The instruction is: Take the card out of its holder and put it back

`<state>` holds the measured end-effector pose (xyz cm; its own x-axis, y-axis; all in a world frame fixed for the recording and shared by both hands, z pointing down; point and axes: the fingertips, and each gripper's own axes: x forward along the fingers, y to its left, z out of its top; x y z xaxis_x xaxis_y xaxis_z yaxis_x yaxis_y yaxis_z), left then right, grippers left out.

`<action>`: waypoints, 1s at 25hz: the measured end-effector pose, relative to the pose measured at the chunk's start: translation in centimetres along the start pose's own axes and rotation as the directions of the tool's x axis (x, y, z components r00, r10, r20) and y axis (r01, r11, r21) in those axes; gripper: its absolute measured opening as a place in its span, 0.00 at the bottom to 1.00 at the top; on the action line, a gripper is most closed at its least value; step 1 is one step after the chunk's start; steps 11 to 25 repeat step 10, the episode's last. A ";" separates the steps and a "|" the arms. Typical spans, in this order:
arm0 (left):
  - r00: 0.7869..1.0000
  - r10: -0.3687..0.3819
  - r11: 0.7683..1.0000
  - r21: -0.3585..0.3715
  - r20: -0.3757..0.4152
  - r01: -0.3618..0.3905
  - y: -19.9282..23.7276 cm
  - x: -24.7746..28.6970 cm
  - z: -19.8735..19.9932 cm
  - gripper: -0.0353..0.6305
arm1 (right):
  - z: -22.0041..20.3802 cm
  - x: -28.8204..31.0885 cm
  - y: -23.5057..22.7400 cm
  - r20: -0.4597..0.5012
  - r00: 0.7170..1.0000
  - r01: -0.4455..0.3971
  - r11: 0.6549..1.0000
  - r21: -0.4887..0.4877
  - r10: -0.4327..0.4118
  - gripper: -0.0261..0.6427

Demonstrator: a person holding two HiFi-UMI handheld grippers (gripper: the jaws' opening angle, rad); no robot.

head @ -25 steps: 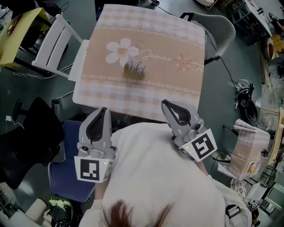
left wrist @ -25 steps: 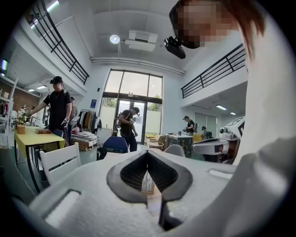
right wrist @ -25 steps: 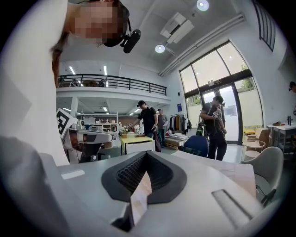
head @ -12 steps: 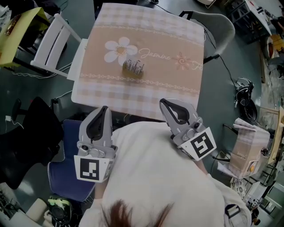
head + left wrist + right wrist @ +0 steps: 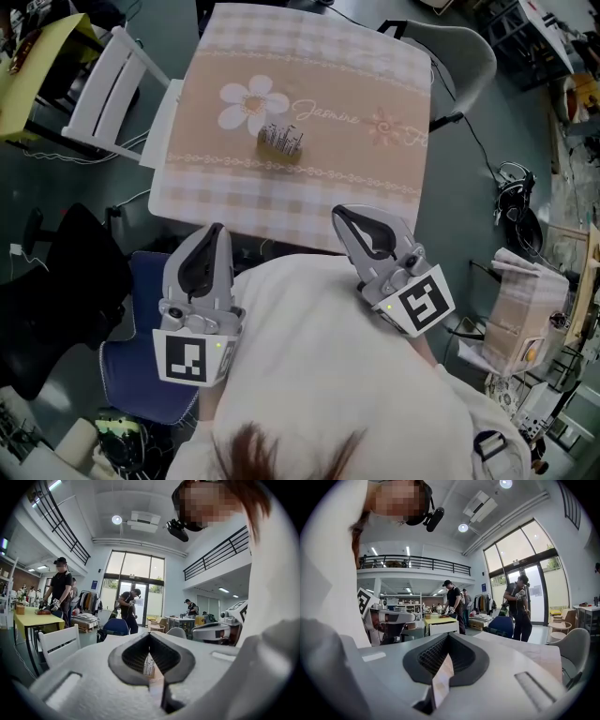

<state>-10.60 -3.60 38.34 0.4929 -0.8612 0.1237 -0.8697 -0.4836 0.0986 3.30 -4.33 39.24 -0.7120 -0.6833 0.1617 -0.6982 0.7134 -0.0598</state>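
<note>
**Both grippers shut and empty, card in its holder**

Two grippers hang near the person's chest, well short of the cloth (image 5: 309, 202). The left gripper (image 5: 214, 230) and the right gripper (image 5: 339, 214) each have their jaws pressed together on nothing. The card (image 5: 281, 136) stands upright in the holder (image 5: 278, 154) at the middle of the cloth, just beside a printed flower (image 5: 249, 101). It looks thin, light and easily bent, so a pinch on its upper edge, drawn straight up, seems safest. The holder is likely light too and may need steadying with the other gripper. Its long axis runs roughly across the cloth from left to right. Finer detail is too small to tell.
</note>
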 end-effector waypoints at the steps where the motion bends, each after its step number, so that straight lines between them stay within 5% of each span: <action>1: 1.000 0.002 1.000 -0.001 -0.002 -0.002 0.1 0.0 0.0 0.05 | -0.1 0.0 0.0 -0.005 1.000 -0.002 1.000 -0.005 0.002 0.04; 25: 1.000 -0.004 1.000 -0.009 -0.004 0.004 -0.2 0.4 0.1 0.05 | -0.2 -0.1 -0.4 -0.020 1.000 0.002 1.000 -0.015 -0.002 0.04</action>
